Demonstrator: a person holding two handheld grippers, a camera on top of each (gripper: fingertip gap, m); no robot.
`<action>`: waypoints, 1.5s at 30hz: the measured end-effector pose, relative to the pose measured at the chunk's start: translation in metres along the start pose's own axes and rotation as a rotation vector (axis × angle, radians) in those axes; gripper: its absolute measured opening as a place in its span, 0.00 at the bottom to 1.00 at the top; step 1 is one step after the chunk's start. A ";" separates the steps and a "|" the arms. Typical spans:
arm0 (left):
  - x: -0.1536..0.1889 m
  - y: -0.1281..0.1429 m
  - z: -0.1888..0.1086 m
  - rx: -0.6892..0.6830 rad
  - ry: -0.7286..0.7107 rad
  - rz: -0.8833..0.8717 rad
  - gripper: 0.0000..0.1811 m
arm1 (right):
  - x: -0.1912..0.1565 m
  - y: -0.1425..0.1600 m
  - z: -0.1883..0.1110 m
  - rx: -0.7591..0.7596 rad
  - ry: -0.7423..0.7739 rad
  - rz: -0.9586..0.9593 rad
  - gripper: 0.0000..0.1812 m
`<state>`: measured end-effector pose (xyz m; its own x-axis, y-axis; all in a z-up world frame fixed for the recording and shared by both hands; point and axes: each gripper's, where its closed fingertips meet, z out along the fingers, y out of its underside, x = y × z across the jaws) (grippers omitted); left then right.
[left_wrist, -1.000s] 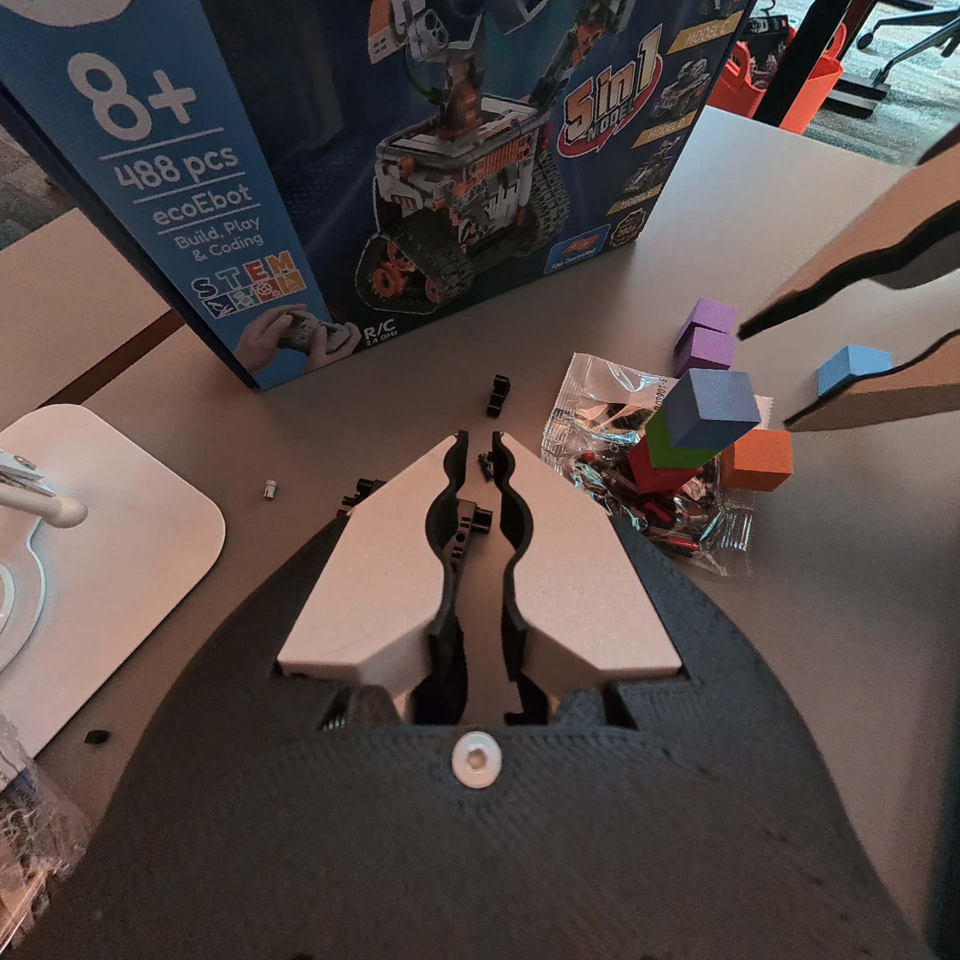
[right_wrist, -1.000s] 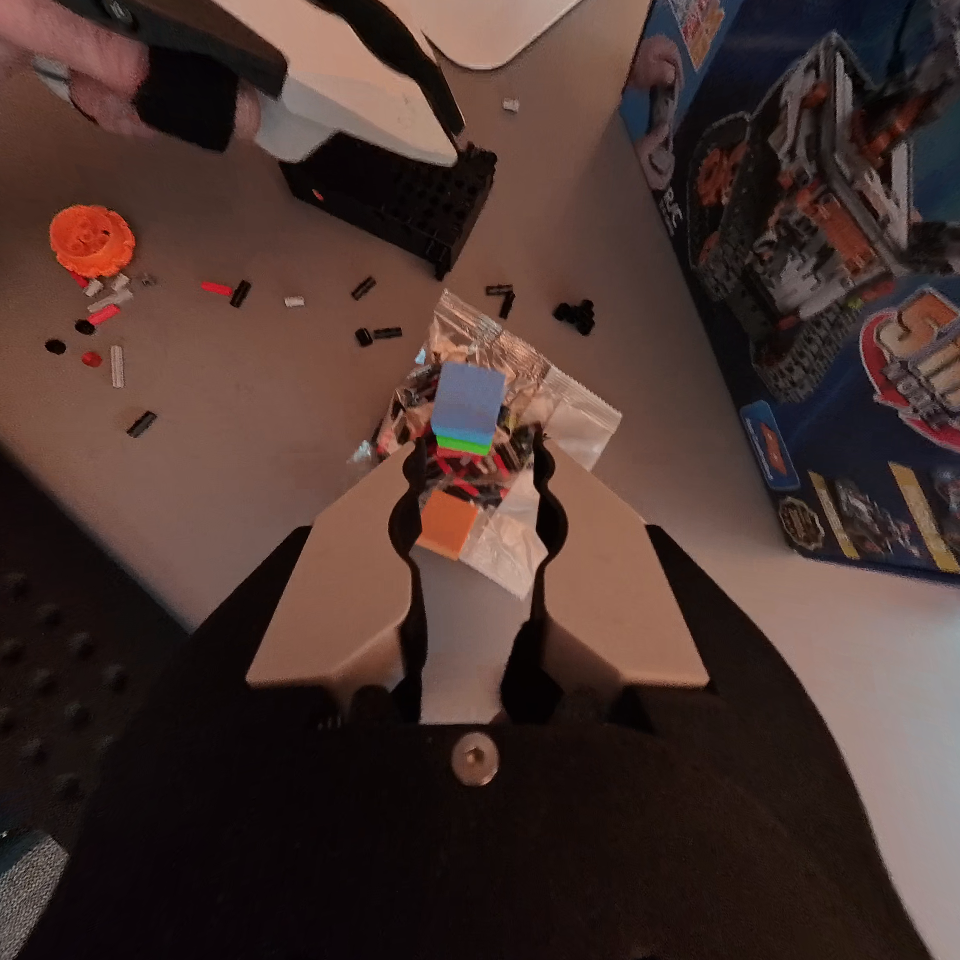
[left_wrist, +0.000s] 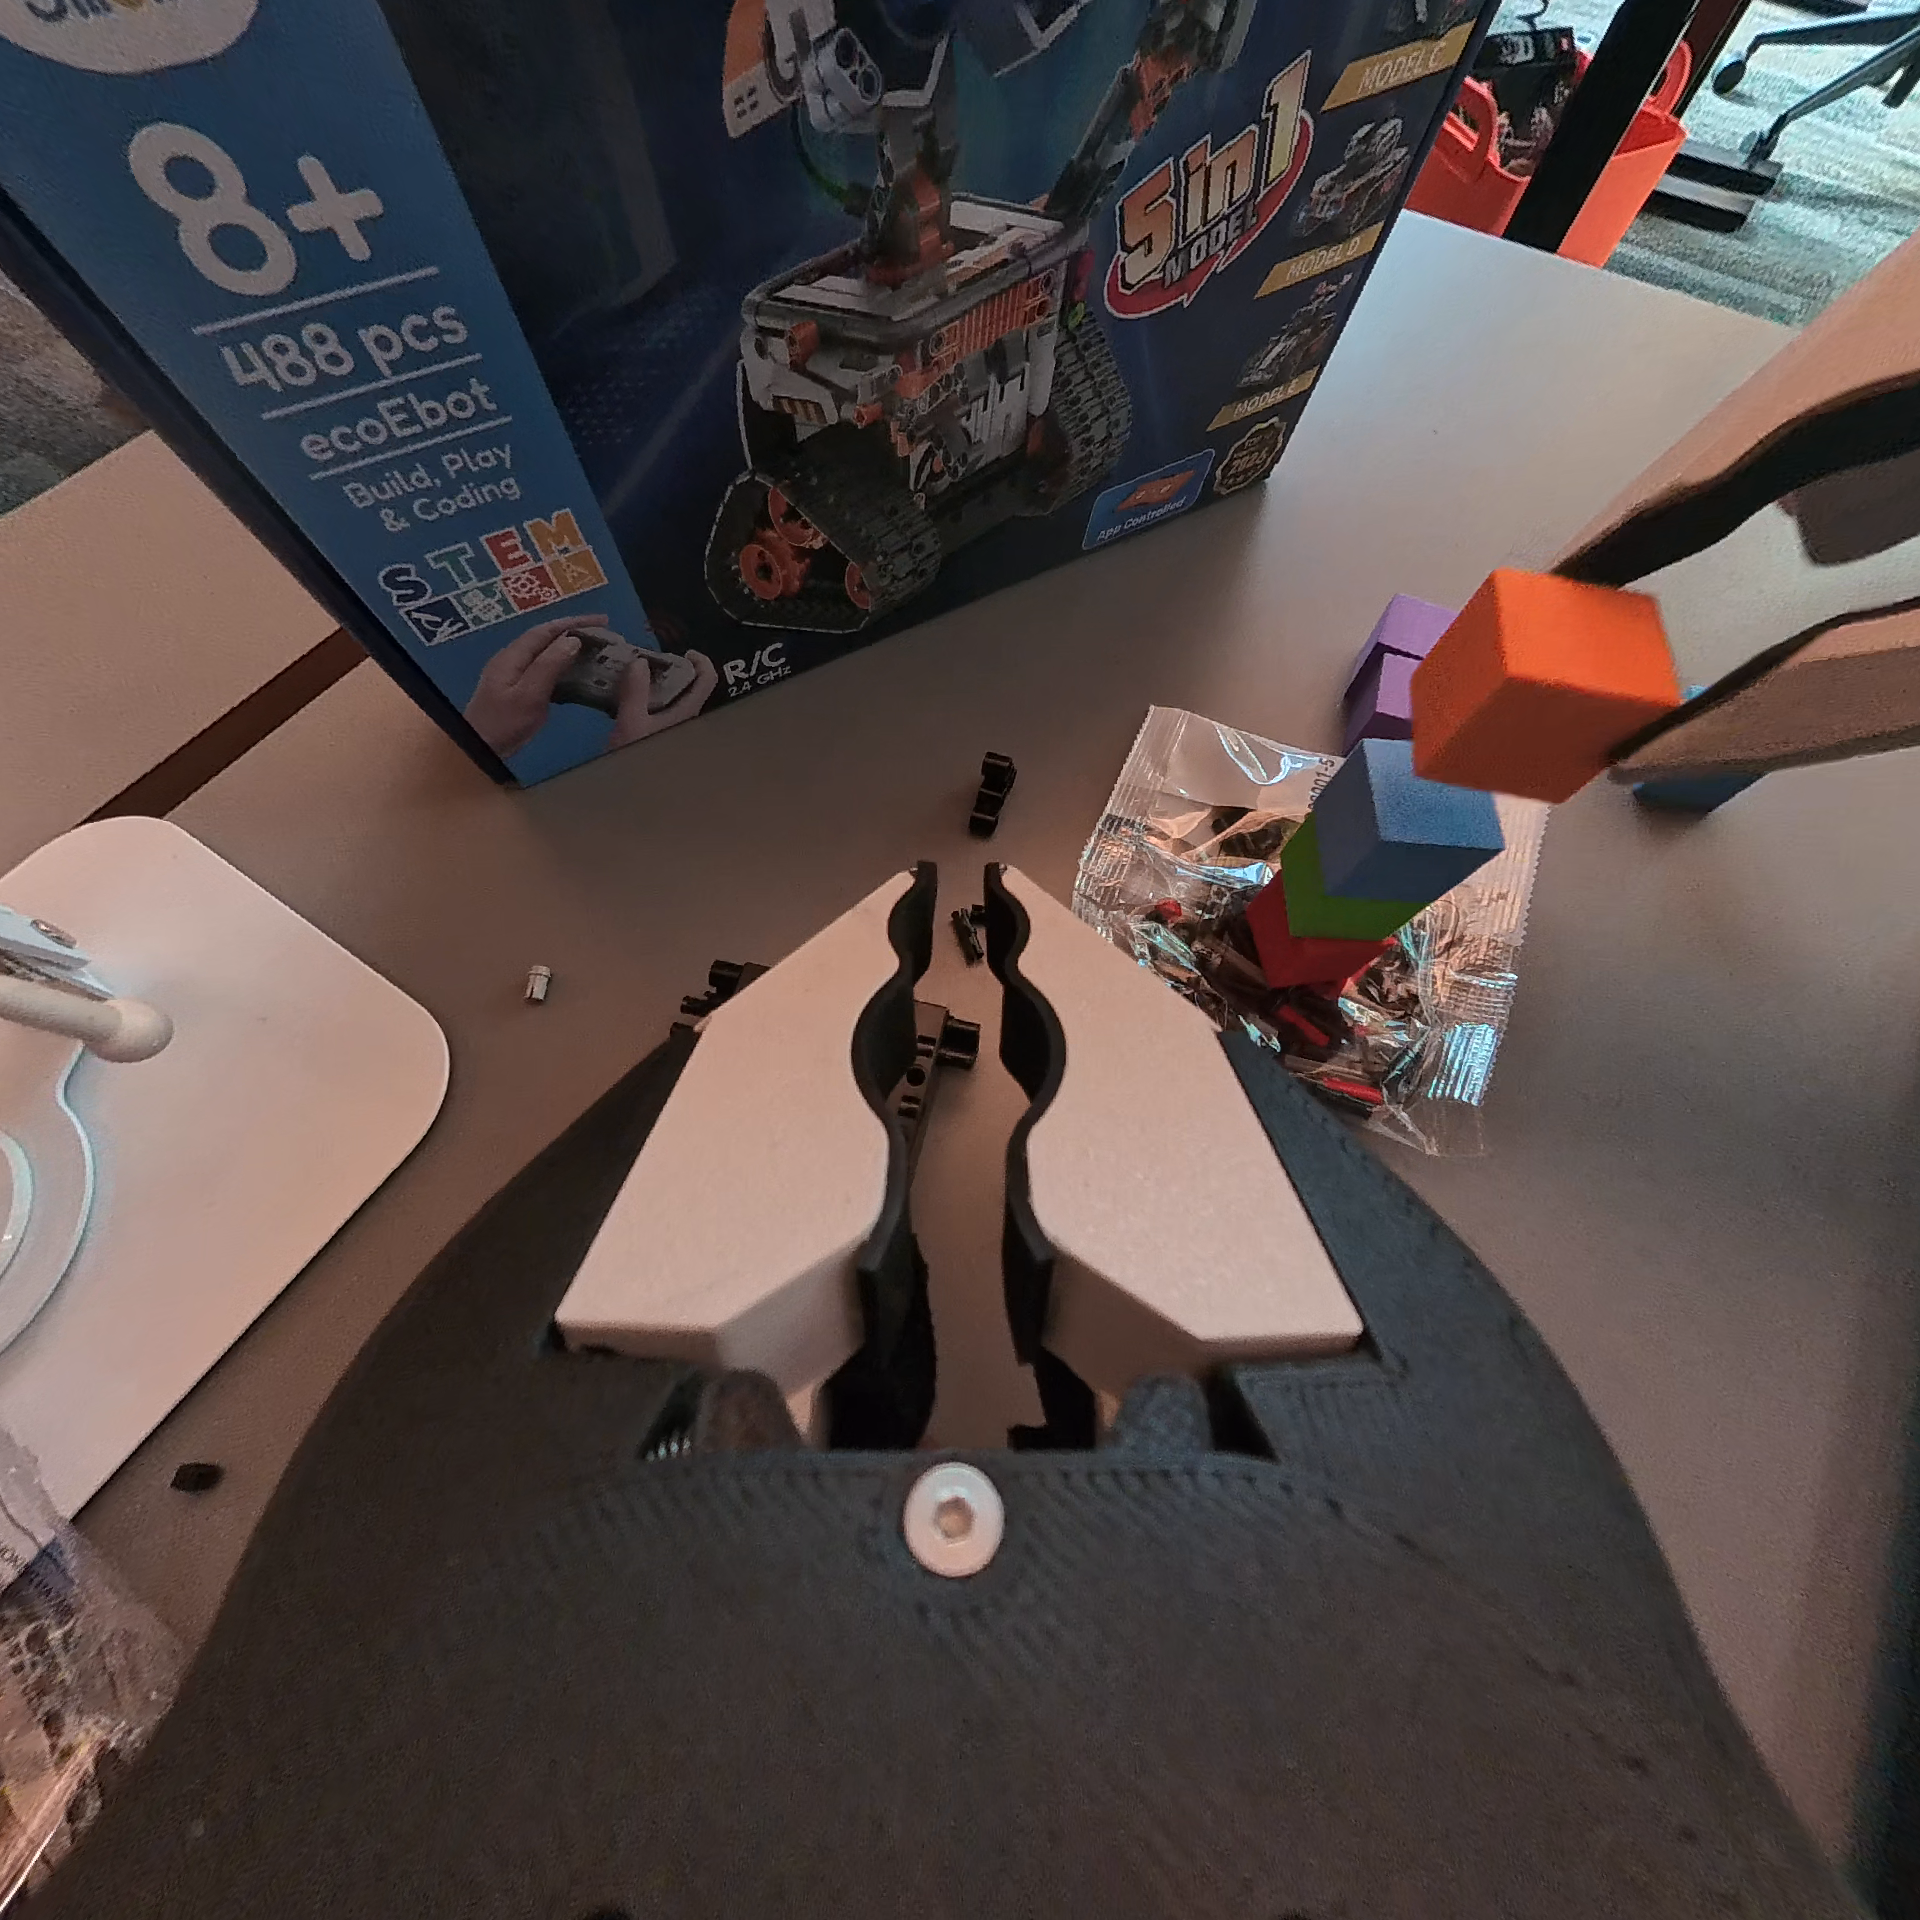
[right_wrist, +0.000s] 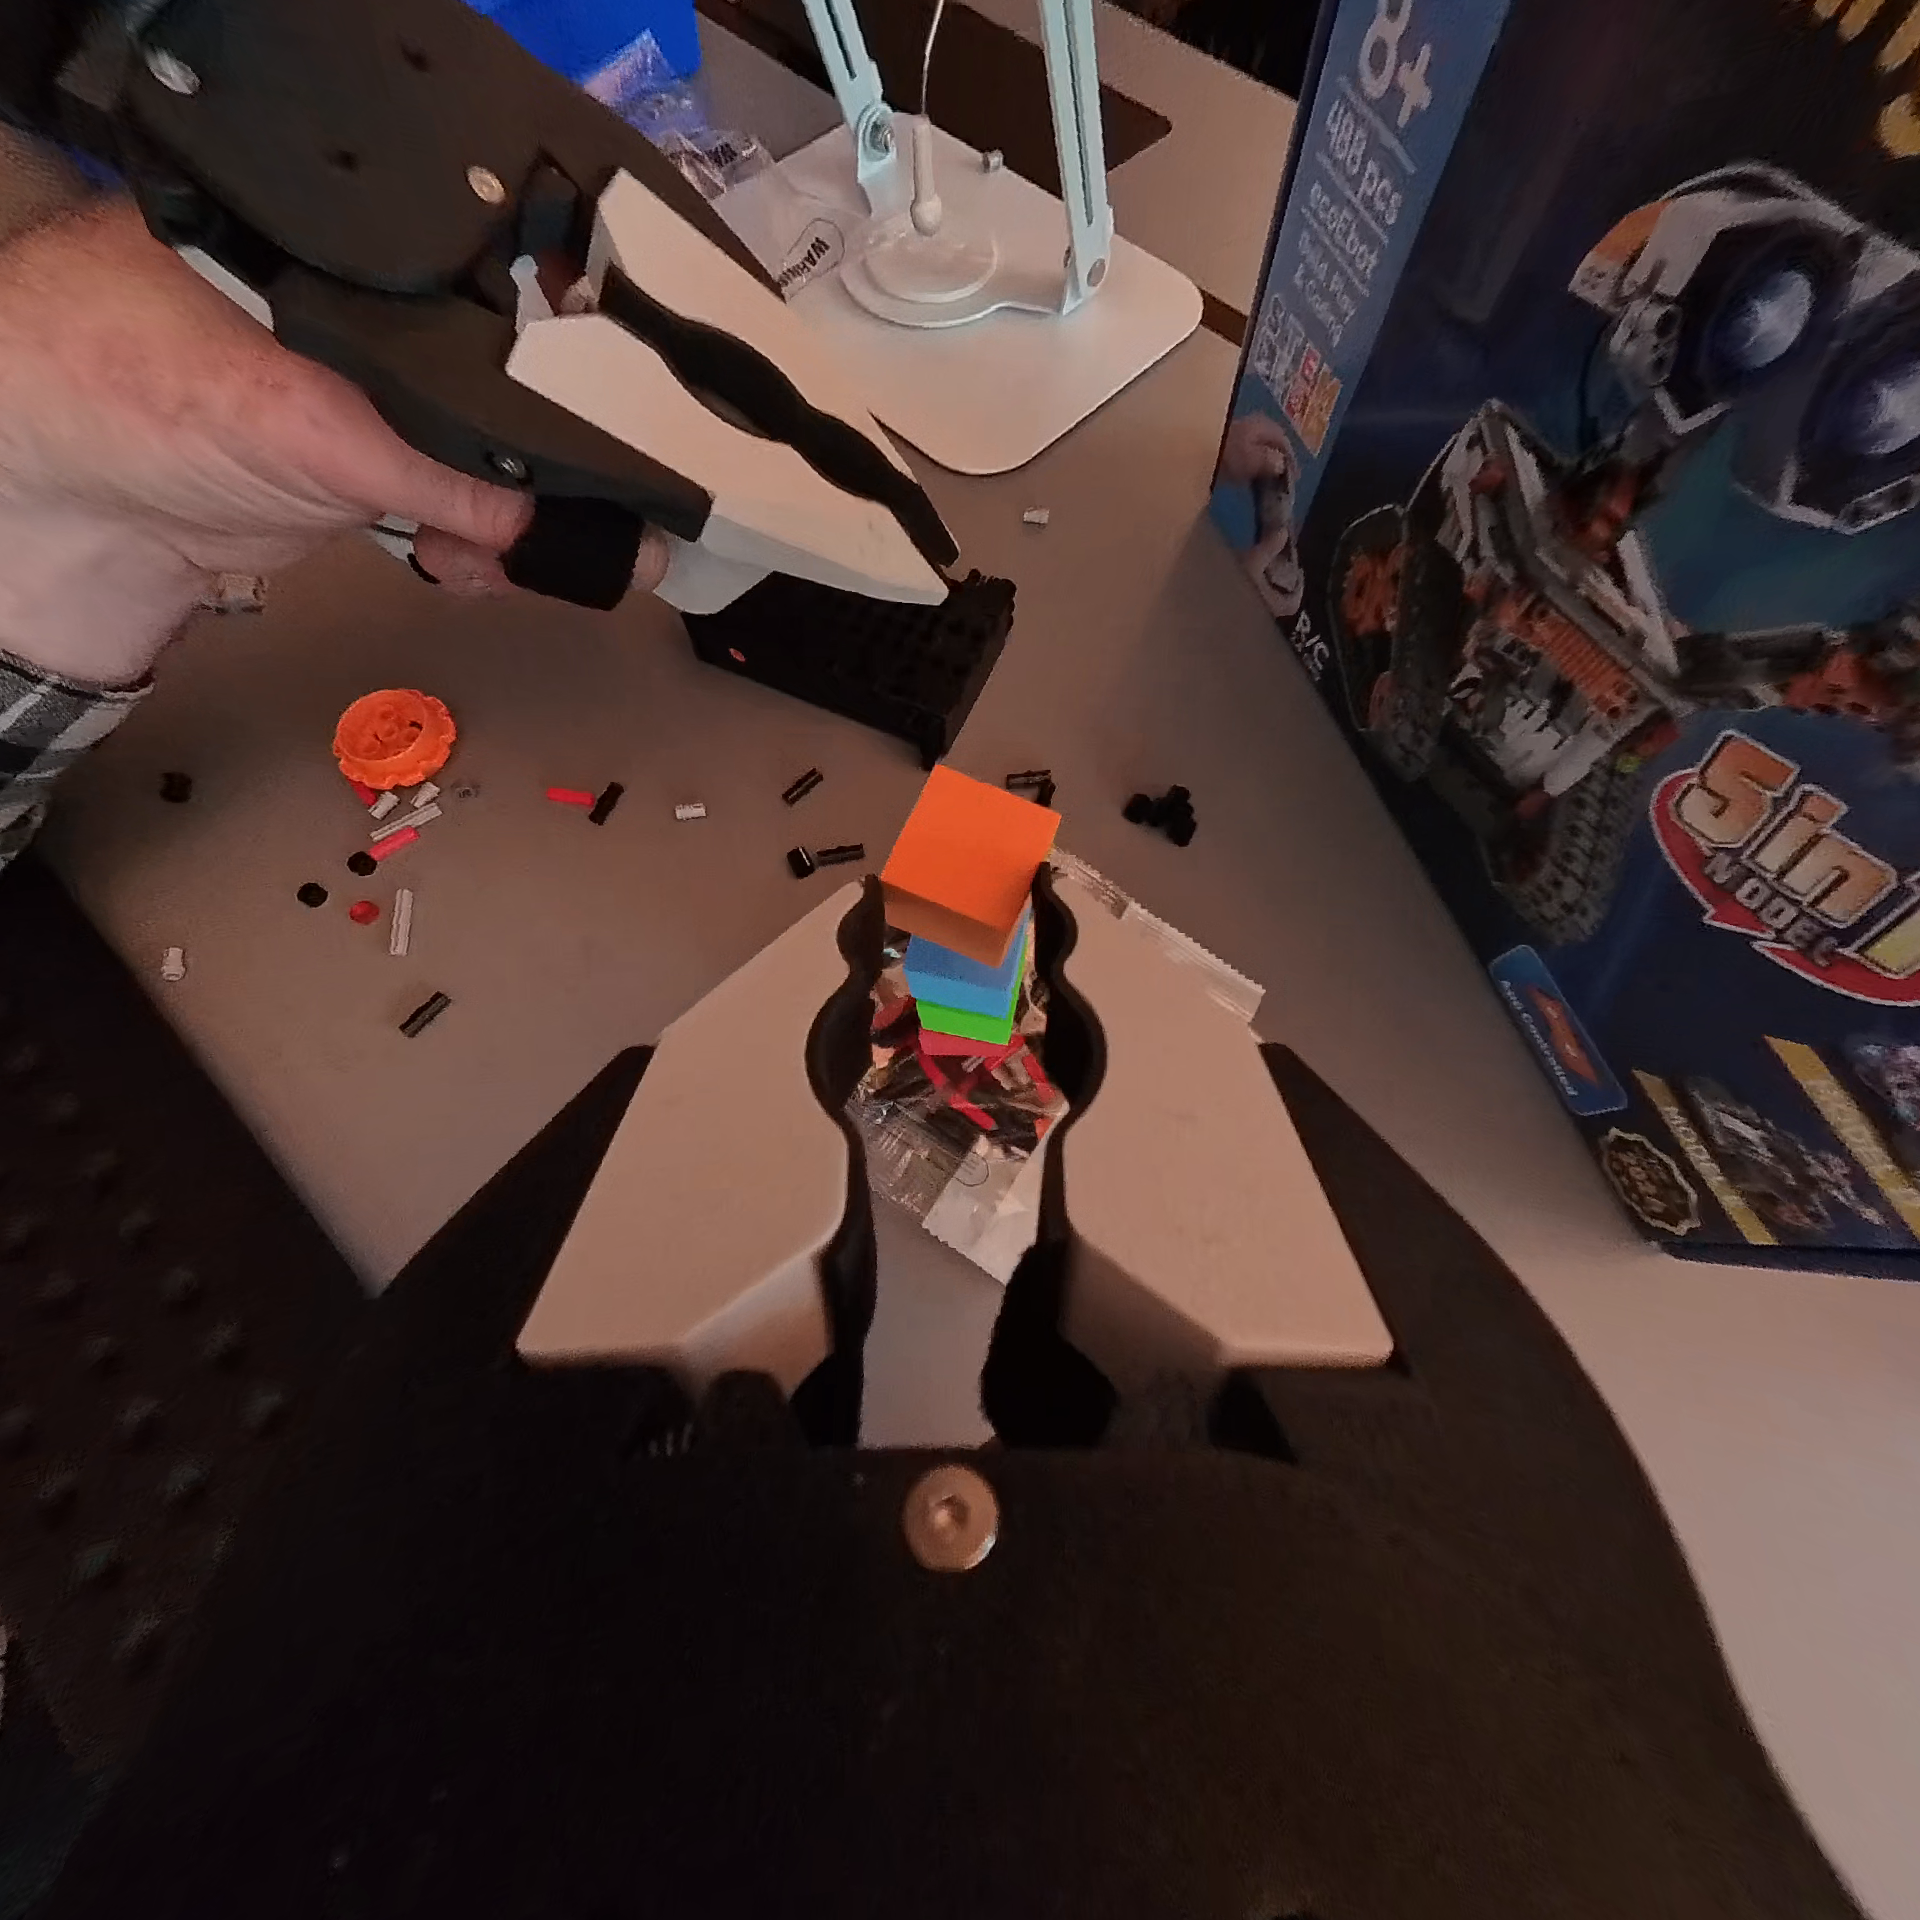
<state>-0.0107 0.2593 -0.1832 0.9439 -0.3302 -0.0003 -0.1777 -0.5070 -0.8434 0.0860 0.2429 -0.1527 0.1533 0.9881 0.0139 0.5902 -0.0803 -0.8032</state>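
A pale tabletop (left_wrist: 1507, 343) in dim warm light, grey carpet (left_wrist: 1808, 187) and an office chair base (left_wrist: 1829, 52) beyond.

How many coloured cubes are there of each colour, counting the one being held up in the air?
orange cube: 1
blue cubes: 2, the second half hidden on the table
green cube: 1
red cube: 1
purple cubes: 2
Total: 7
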 end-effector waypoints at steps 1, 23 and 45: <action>0.000 0.000 0.000 0.000 0.000 0.000 0.04 | 0.000 0.003 0.003 -0.010 0.000 0.001 0.15; 0.001 0.000 0.000 -0.003 0.003 0.003 0.04 | 0.058 0.076 -0.011 -0.136 0.132 0.141 0.21; 0.000 0.001 0.000 -0.004 0.000 0.000 0.04 | 0.061 0.117 0.008 -0.283 0.262 0.049 0.18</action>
<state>-0.0108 0.2591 -0.1840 0.9439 -0.3302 -0.0007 -0.1792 -0.5104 -0.8411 0.1582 0.2948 -0.2501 0.3626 0.9180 0.1609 0.7669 -0.1959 -0.6111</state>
